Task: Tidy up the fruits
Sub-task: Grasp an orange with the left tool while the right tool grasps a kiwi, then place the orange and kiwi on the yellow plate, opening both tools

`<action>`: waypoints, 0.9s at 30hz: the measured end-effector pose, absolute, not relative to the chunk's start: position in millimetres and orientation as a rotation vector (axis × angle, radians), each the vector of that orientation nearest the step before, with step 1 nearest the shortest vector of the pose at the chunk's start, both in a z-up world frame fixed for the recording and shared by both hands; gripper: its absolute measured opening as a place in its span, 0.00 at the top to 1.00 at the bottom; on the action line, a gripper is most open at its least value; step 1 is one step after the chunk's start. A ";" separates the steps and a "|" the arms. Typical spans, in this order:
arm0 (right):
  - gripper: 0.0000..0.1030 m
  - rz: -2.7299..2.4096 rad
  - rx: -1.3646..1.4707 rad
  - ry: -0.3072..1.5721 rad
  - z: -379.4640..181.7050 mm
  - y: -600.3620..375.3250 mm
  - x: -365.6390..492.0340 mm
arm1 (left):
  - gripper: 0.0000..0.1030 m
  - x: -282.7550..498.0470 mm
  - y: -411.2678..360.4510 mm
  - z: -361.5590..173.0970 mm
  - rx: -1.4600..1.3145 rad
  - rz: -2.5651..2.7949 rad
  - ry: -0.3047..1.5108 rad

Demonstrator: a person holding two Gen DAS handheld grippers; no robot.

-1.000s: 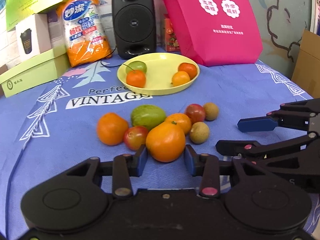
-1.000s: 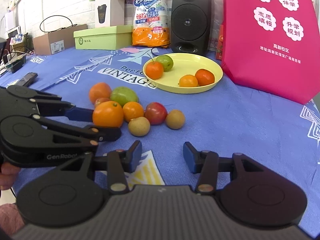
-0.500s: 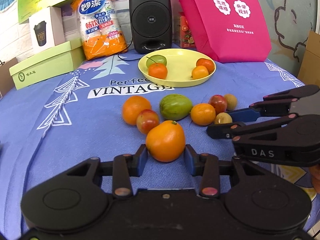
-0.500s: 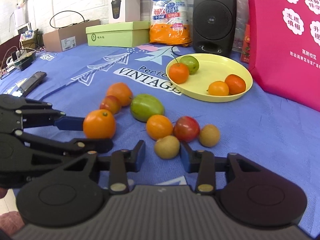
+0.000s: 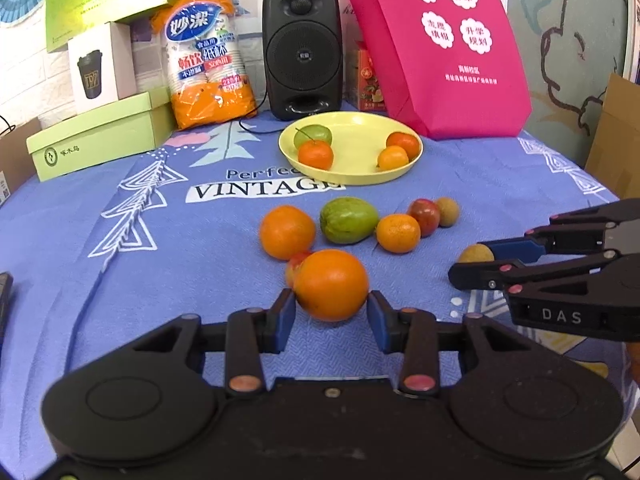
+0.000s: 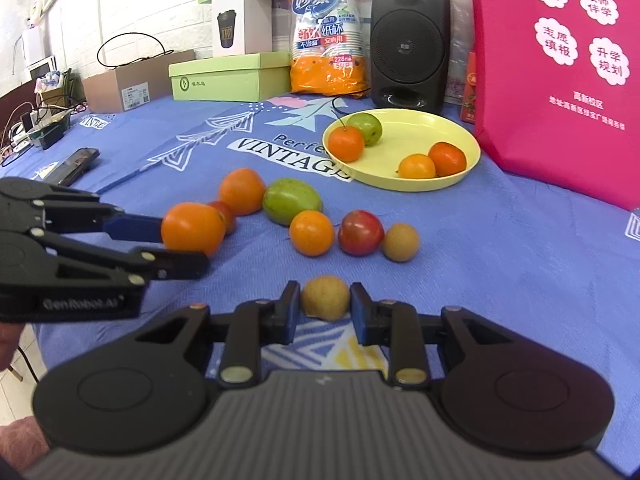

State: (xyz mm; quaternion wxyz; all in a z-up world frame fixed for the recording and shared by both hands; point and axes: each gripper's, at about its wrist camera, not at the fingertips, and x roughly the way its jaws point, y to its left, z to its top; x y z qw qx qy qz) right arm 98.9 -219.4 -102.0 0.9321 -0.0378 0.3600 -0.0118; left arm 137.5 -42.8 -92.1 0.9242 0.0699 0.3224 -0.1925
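My left gripper (image 5: pixel 331 314) is shut on a large orange (image 5: pixel 331 284) and holds it above the blue cloth; it also shows in the right wrist view (image 6: pixel 192 229). My right gripper (image 6: pixel 325 308) is shut on a small brown fruit (image 6: pixel 325 298), which also shows in the left wrist view (image 5: pixel 475 254). On the cloth lie an orange (image 5: pixel 286 232), a green mango (image 5: pixel 348 220), a small orange (image 5: pixel 398 233), a red apple (image 5: pixel 424 216) and a brown fruit (image 5: pixel 447 211). The yellow plate (image 5: pixel 360 172) holds several fruits.
A black speaker (image 5: pixel 302 52), a pink bag (image 5: pixel 436 48), an orange pack of paper cups (image 5: pixel 208 64) and a green box (image 5: pixel 100 136) stand at the back. A dark phone (image 6: pixel 74 164) lies at the cloth's left.
Both grippers have drawn back and lifted. The left one carries the large orange away from the pile. The right one has closed on the small brown fruit and pulled it out.
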 end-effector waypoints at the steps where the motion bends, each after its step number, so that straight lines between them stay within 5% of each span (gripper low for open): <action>1: 0.75 -0.018 -0.077 0.738 -101.1 -218.9 97.6 | 0.62 137.2 -43.5 -91.8 0.151 -0.398 0.665; 27: 0.74 -0.014 -0.078 0.726 -98.8 -221.1 98.3 | 0.61 144.4 -42.9 -80.7 0.134 -0.415 0.663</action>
